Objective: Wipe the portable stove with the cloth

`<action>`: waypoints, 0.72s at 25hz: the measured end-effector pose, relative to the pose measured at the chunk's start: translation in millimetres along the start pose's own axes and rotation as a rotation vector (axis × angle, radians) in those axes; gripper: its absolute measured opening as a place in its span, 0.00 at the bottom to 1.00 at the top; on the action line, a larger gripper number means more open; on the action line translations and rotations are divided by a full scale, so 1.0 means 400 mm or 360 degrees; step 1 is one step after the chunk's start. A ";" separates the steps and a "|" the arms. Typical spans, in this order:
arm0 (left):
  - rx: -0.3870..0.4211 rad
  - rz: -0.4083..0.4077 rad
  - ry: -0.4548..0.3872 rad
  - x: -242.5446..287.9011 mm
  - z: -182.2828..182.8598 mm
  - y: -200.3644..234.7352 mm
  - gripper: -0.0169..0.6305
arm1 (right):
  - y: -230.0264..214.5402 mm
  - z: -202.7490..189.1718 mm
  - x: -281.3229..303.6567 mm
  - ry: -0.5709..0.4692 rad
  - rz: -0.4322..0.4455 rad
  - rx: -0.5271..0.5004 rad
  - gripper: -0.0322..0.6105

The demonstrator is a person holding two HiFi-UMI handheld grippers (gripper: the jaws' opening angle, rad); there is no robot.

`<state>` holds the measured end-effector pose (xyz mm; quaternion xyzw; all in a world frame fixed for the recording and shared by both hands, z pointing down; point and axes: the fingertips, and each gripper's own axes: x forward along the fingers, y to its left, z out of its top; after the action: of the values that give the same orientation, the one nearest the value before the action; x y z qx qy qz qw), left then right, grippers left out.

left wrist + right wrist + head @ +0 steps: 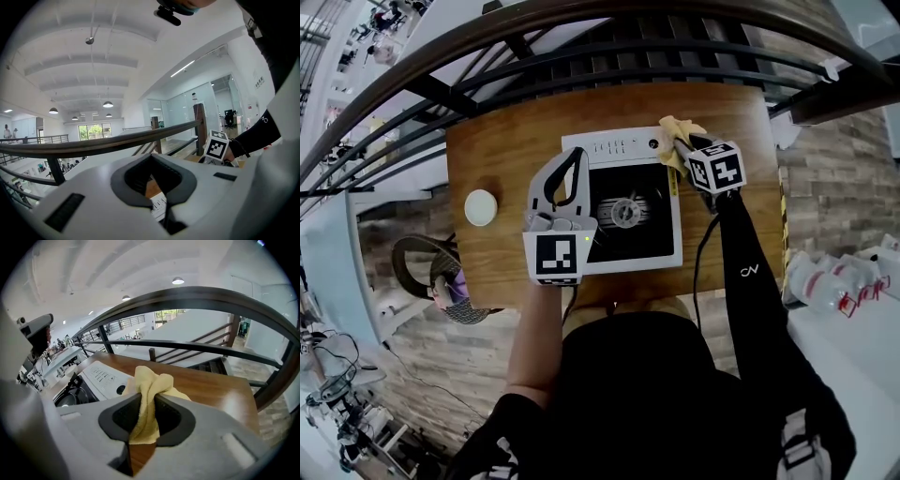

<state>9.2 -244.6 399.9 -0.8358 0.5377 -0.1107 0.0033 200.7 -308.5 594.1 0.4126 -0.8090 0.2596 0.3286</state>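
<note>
The yellow cloth (677, 132) is pinched in the right hand-held gripper (682, 148), whose jaws are pressed in on a fold of it. From the right gripper view, the cloth (149, 380) bunches up past the jaw tips and a tail hangs down between the pads. It sits at the far right corner of the portable stove (667, 255), just beside the dark knob (653, 143) on the white control strip. Part of it lies over the wooden worktop (497, 150). Whether it actually touches the stove, I can't tell.

The left hand-held gripper (578, 154) hovers over the stove's left edge, its jaws pressed together at the tips with nothing between them. It is well apart from the cloth. The round burner (625, 213) sits in the middle of the black top, between the two hand-held grippers. A small white disc (480, 207) rests on the worktop, left of the stove.
</note>
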 end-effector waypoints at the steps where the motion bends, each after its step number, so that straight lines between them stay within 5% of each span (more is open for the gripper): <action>1: -0.0002 0.0006 -0.0001 -0.004 -0.002 -0.001 0.04 | 0.007 -0.010 -0.005 -0.0001 0.0011 -0.0001 0.17; 18: -0.0017 -0.0130 -0.0126 -0.127 0.011 -0.073 0.04 | 0.167 -0.189 -0.154 0.0040 -0.0016 0.0003 0.17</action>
<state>16.2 -186.9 390.1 -0.8608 0.5032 -0.0747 0.0157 196.1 -190.7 587.6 0.4136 -0.8024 0.2638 0.3398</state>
